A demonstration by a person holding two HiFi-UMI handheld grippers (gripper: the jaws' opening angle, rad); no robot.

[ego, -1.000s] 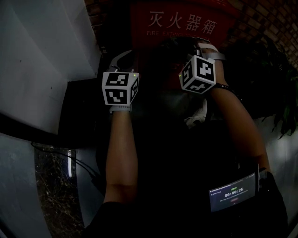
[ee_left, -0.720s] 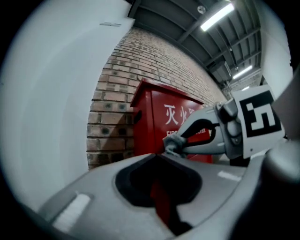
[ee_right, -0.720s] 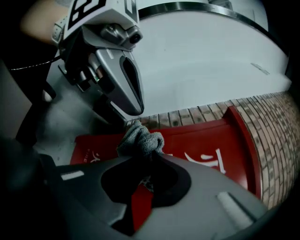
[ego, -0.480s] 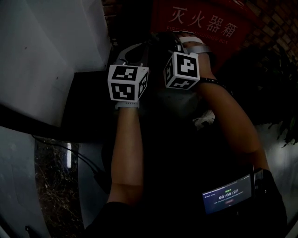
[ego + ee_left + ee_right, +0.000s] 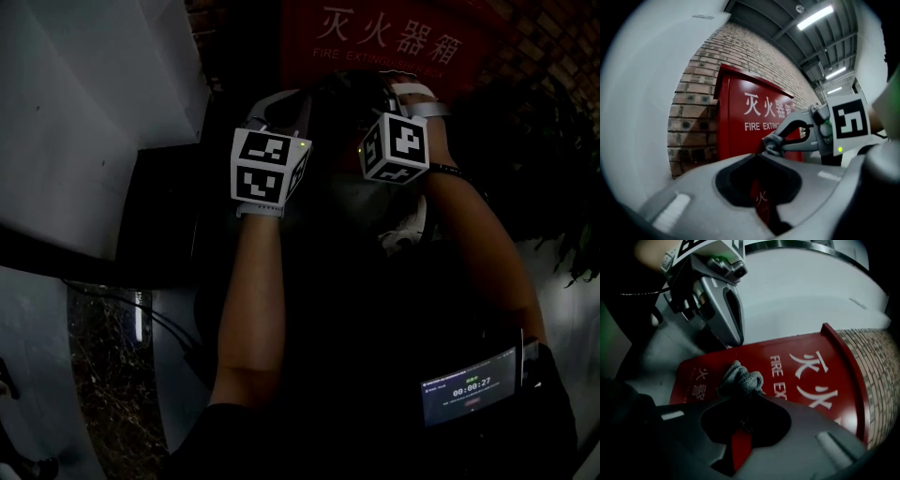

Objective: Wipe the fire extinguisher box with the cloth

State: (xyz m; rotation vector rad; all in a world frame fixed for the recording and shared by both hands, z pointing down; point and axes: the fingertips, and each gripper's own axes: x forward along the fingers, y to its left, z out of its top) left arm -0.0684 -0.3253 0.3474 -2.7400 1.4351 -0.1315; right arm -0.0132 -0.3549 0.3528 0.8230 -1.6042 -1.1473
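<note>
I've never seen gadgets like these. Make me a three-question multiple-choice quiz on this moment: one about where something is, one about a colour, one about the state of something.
1. Where is the grey cloth?
A. On the floor.
B. Pinched at the tips of the right gripper.
C. Lying on a shelf.

2. What colour is the fire extinguisher box?
A. Yellow.
B. Green.
C. Red.

3. How do the jaws of the left gripper stand?
A. Together, with nothing between them.
B. Wide apart.
C. Clamped on the cloth.

Answers:
1 B: the right gripper view shows the cloth bunched at its jaw tips.
2 C: its front is red with white lettering.
3 A: the left gripper view shows its jaws meeting, empty.
</note>
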